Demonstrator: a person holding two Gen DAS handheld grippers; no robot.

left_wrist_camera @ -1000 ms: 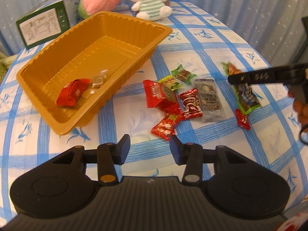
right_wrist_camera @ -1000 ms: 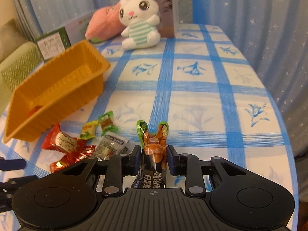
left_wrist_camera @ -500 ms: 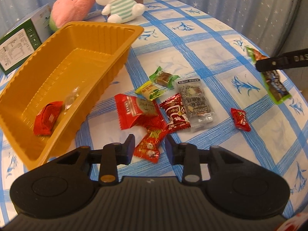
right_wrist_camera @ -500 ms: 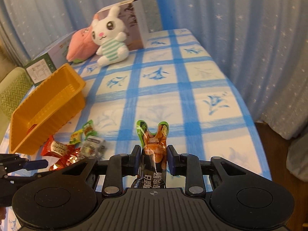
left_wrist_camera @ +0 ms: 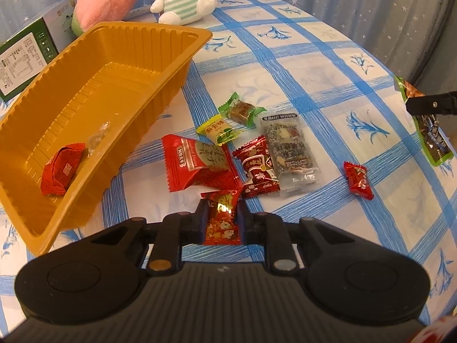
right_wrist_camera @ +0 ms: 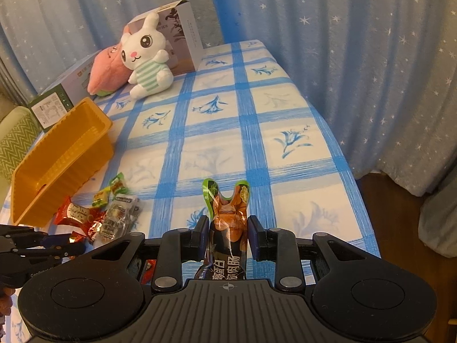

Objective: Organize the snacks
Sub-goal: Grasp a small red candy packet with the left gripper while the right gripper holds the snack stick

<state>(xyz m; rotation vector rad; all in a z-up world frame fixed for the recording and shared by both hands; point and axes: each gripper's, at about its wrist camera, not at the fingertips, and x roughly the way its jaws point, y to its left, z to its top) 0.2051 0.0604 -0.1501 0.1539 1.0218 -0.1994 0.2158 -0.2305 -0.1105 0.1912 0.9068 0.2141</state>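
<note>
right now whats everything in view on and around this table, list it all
tray: 1, orange, table's left
red packet: 1, in tray
clear-wrapped sweet: 1, in tray beside it
loose snacks: 6, red, green, yellow and clear wrappers, on cloth right of tray, one small red sweet apart
tablecloth: 1, blue-white check
plush rabbit: 1, white, far end
pink plush: 1, beside rabbit
boxes: 2, green-white behind tray, grey-white behind rabbit
curtain: blue, starred
left tongs: shut on red-gold sweet
right tongs: shut on green-edged sausage pack
</note>
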